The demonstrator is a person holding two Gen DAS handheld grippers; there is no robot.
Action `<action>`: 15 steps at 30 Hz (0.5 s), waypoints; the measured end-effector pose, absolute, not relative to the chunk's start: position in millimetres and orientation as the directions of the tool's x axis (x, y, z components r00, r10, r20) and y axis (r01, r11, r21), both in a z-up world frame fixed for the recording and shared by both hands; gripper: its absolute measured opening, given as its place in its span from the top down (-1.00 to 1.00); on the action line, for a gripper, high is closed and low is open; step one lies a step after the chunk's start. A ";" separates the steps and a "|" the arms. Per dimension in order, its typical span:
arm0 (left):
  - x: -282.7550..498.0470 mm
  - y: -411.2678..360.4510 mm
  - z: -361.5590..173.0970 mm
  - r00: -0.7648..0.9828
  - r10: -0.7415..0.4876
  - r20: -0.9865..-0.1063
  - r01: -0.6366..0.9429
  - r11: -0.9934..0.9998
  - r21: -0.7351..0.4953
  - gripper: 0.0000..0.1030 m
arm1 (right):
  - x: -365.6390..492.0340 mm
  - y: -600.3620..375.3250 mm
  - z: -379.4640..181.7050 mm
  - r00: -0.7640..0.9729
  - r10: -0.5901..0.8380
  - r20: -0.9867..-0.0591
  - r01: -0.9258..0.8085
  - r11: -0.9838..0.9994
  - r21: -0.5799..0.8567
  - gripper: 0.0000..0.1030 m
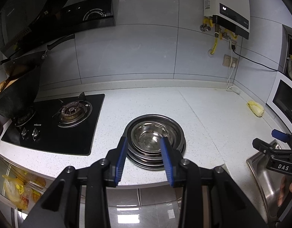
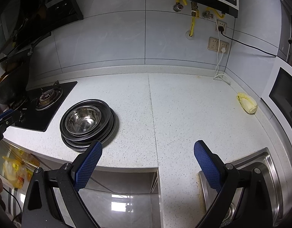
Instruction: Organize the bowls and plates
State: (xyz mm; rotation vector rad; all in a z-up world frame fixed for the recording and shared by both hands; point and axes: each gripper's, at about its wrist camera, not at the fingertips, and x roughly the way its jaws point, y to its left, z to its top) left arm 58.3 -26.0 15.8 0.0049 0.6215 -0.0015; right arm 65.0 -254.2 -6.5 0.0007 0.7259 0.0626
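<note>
Blue-padded fingers of the left gripper (image 1: pixel 144 144) fill the foreground of the left wrist view, spread apart and holding nothing, aimed at 12 o'clock toward the stack of steel plates and bowls (image 1: pixel 155 142). The near rim of the stack sits between the two fingers in that view, though whether the pads touch it I cannot tell. Plates lie at the bottom and a shiny bowl (image 2: pixel 83 120) nests on top, so the sorting looks nearly done; wide below and small above keeps the pile steady.

In its own view, the right gripper (image 2: pixel 147 150) hangs with fingers wide apart and empty, the stack at its 10 o'clock, and appears to be off the counter's front edge.

Everything rests on a pale speckled countertop (image 2: pixel 184 110), with a seam running front to back. At 9 o'clock from the stack is a black gas hob (image 1: pixel 56 125); at 3 o'clock, a steel sink (image 2: pixel 267 163). A yellowish cabbage (image 2: pixel 247 105) lies toward 2 o'clock, well apart. Grey wall tiles carry a water heater (image 1: pixel 227 9) and sockets.
</note>
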 end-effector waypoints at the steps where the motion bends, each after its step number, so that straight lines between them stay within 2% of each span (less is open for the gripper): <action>1: 58.0 -26.0 15.9 0.813 0.001 -0.582 0.002 1.000 0.004 0.34 | 64.8 -254.0 -6.5 0.746 0.057 -0.663 -0.057 0.998 0.022 -0.84; 15: 54.1 -24.7 15.9 0.817 0.012 -0.576 -0.017 1.000 -0.003 0.34 | 63.2 -253.1 -7.7 0.746 0.056 -0.664 -0.063 0.998 0.013 -0.84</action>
